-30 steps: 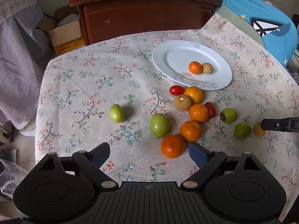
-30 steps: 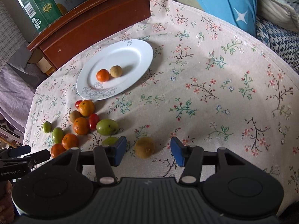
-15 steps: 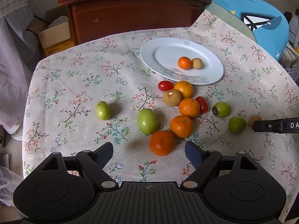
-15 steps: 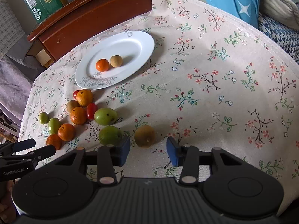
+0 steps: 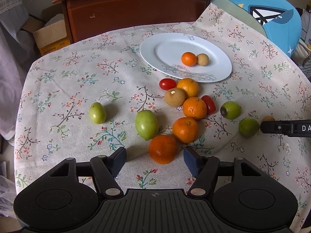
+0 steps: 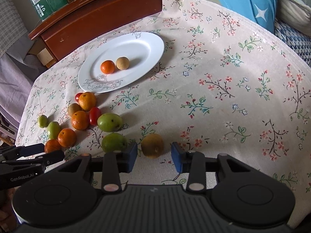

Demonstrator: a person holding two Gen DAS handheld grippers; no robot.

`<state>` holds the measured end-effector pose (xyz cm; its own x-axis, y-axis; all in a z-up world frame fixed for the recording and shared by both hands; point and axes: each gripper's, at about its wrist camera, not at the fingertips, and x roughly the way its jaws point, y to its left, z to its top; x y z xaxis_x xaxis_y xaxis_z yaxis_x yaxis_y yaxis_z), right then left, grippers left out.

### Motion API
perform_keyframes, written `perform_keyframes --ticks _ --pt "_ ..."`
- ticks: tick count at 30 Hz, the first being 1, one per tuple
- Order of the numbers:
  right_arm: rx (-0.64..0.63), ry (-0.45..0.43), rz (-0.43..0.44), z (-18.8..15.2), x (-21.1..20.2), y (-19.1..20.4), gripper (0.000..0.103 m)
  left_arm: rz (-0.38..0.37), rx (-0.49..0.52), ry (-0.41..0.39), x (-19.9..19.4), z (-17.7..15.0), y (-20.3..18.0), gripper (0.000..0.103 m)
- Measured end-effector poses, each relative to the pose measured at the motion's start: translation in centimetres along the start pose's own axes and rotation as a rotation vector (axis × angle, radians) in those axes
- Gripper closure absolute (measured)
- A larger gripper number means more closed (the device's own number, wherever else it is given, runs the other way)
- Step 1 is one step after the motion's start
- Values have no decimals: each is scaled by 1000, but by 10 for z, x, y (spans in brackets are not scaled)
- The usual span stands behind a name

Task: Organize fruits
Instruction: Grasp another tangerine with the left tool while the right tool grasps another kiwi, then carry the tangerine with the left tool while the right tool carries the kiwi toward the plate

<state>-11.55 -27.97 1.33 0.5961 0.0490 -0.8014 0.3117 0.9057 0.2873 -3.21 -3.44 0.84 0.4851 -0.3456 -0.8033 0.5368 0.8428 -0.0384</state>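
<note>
A white plate [image 5: 217, 71] [image 6: 147, 46] holds a small orange [image 5: 189, 58] and a tan round fruit [image 5: 202, 59]. Below it lies a cluster of oranges, green fruits, brown fruits and red tomatoes. My left gripper [image 5: 154, 160] is open, with a dark orange [image 5: 162, 149] just ahead between its fingers. My right gripper [image 6: 154, 156] is open around a brown-yellow fruit [image 6: 152, 145], which rests on the cloth. A green fruit [image 6: 114, 142] lies just left of its left finger.
The floral tablecloth [image 5: 77, 77] covers a round table. A dark wooden cabinet [image 5: 134, 9] stands behind, a cardboard box [image 5: 50, 36] at far left, a blue cushion [image 5: 272, 13] at far right. A lone green fruit [image 5: 97, 113] lies left of the cluster.
Both grippers moved forward. The left one closed in on the dark orange. The right one now has the brown-yellow fruit between its fingers, and its jaws have narrowed a little.
</note>
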Motion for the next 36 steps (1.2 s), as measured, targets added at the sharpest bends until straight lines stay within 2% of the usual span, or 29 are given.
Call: perform_keyframes --ticks 3,5,8,14,26,36 --pt "-7 -9 -7 0 0 0 72 8 13 -7 0 1 -1 49" --pt "-2 -11 2 0 1 0 77 1 17 -14 -1 1 -1 61" --pt "-8 -15 -1 0 1 1 77 -27 12 -15 -2 2 -2 74" --pt "5 -23 6 1 -1 0 77 -33 1 -21 -5 3 -2 74" --pt "-28 -72 39 3 -9 7 77 -40 -2 -89 -22 9 -6 74" --pt "-37 -89 64 3 -11 11 77 -49 -14 -93 -23 12 -8 74"
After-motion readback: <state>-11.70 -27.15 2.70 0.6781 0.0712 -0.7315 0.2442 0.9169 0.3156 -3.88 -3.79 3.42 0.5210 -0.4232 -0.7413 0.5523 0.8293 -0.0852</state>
